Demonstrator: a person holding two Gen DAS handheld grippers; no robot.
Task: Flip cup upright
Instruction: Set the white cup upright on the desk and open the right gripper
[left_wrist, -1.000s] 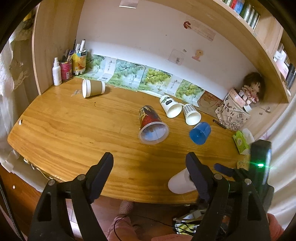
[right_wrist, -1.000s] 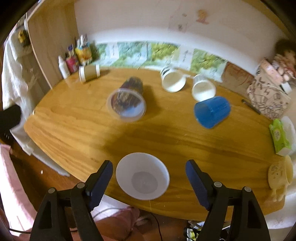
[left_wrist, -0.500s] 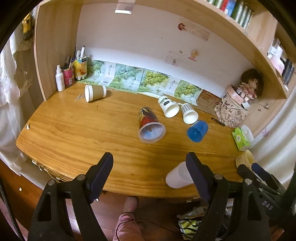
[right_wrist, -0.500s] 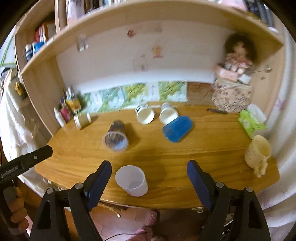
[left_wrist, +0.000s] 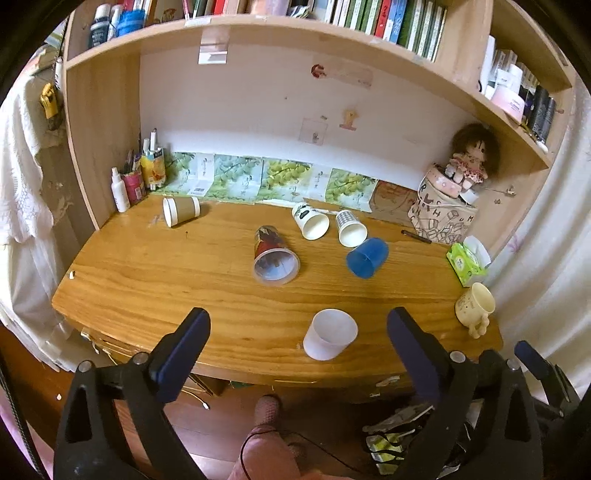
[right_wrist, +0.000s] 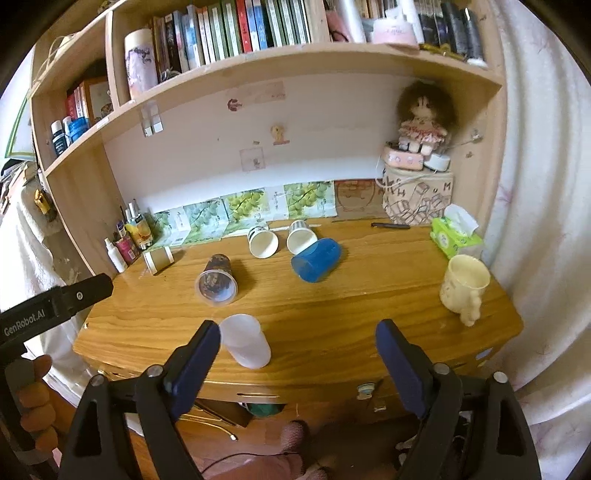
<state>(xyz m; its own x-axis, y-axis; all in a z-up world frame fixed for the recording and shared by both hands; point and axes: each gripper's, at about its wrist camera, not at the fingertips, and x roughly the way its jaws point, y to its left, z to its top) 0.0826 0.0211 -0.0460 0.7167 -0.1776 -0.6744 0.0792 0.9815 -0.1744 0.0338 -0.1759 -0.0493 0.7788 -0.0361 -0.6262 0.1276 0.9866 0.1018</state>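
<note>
One cup (left_wrist: 330, 334) stands near the bench's (left_wrist: 147, 273) front edge, five cups lie behind, a mug (left_wrist: 474, 305) stands right.
</note>
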